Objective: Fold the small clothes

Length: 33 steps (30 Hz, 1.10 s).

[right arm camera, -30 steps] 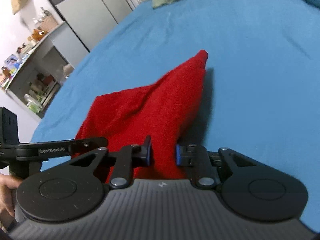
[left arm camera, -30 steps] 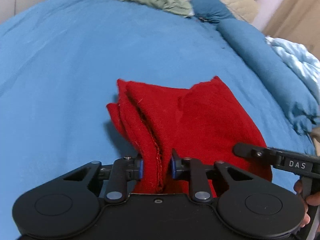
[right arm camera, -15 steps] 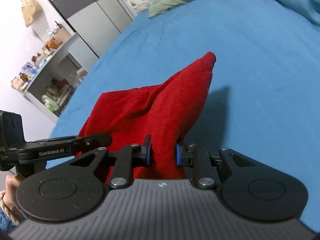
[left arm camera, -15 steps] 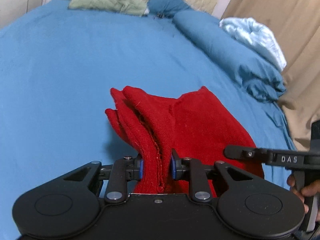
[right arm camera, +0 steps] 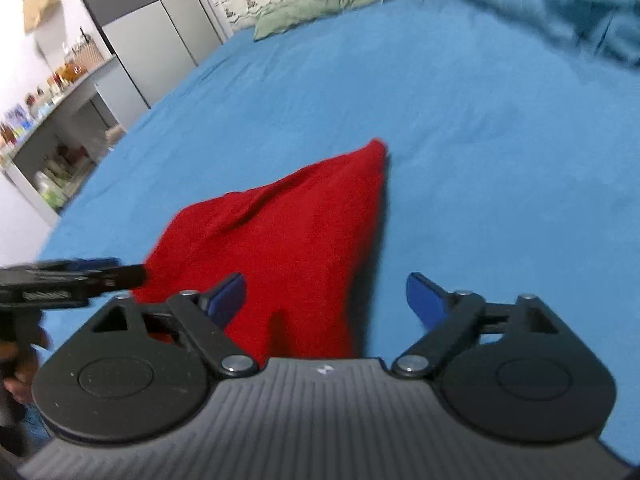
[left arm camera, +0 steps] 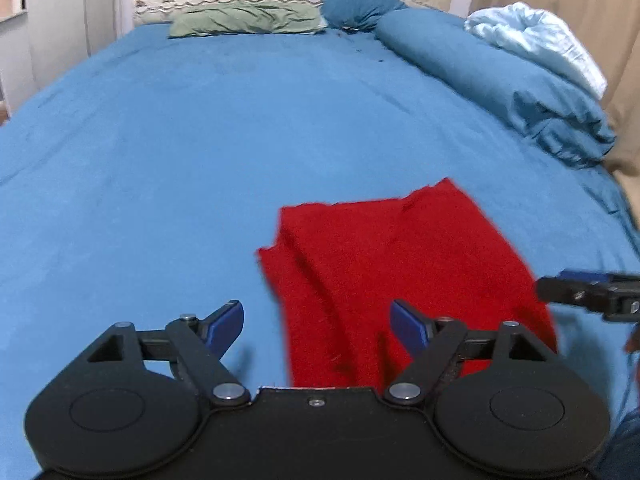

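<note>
Looking down both wrist cameras, I see the red garment [left arm camera: 400,272] lying folded on the blue bed [left arm camera: 200,140], just ahead of my two grippers. My left gripper [left arm camera: 316,320] has its jaws spread wide with nothing between the blue pads, the cloth's near edge lying below the gap, and my right gripper [right arm camera: 326,296] is likewise parted and gripping nothing. Blur softens the right view, so the garment's layers there are hard to count, though it seems to rest flat, one corner pointing away.

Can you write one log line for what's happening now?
left gripper: open | right gripper: open | red cloth: folded on blue bed
</note>
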{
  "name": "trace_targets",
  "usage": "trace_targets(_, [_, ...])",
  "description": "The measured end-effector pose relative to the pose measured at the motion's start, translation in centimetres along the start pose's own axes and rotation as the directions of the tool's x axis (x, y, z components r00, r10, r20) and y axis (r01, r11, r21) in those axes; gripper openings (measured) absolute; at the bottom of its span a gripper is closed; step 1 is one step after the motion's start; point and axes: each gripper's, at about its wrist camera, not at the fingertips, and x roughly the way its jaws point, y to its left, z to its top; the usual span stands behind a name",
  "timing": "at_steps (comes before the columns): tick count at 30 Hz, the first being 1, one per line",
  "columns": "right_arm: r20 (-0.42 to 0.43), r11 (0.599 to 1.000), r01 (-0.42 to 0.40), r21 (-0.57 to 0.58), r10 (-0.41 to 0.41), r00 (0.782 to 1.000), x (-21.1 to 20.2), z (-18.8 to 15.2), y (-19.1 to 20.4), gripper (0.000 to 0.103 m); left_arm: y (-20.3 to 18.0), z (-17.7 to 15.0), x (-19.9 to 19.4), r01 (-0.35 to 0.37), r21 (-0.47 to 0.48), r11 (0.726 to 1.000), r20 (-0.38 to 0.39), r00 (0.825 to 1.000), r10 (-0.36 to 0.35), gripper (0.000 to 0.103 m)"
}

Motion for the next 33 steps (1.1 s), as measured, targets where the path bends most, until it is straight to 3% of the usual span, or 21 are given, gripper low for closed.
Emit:
trace_targets(4, [-0.040, 0.995, 0.093, -0.041, -0.095, 0.995, 1.8, -1.2, -0.3, 0.103, 0.4, -1.7, 2.3, -0.068, 0.002, 0.998, -0.045, 0.997, 0.068, 0.086])
trace_targets(6, [-0.033, 0.993, 0.112, -0.034, -0.113, 0.993, 2.7, -2.1, -0.7, 0.103, 0.3, -2.4, 3.1, -0.081, 0.008, 0.997, -0.043, 0.996, 0.082, 0.087])
trace_targets(9, [-0.016, 0.991, 0.130, -0.022, -0.130, 0.991, 3.3, -3.2, -1.5, 0.103, 0.0, -2.9, 3.6, -0.149, 0.070, 0.986, -0.027, 0.988, 0.152, 0.098])
trace_targets(13, [0.004, 0.990, 0.139, -0.004, -0.139, 0.990, 2.6, -3.6, -1.8, 0.103, 0.2, -2.7, 2.7, -0.168, 0.052, 0.984, -0.033, 0.985, 0.170, 0.098])
trace_targets(20, [0.105, 0.993, 0.119, -0.016, -0.116, 0.988, -6.9, -0.9, 1.7, 0.103, -1.2, -1.5, -7.4, -0.183, 0.023, 0.983, 0.070, 0.981, 0.181, 0.102])
trace_targets(22, [0.121, 0.988, 0.155, -0.025, -0.151, 0.981, -10.2, -0.4, 3.4, 0.103, -2.2, -1.0, -11.3, -0.201, 0.018, 0.979, 0.095, 0.975, 0.198, 0.103])
trace_targets(25, [0.162, 0.964, 0.263, -0.044, -0.253, 0.954, -15.3, -0.5, 6.4, 0.103, -3.7, -0.9, -16.4, -0.246, 0.012, 0.969, 0.136, 0.961, 0.242, 0.103])
trace_targets(33, [0.081, 0.964, 0.262, -0.051, -0.257, 0.963, -23.0, -4.5, 11.4, 0.103, -5.2, -5.2, -24.1, -0.287, -0.018, 0.958, 0.148, 0.947, 0.287, 0.103])
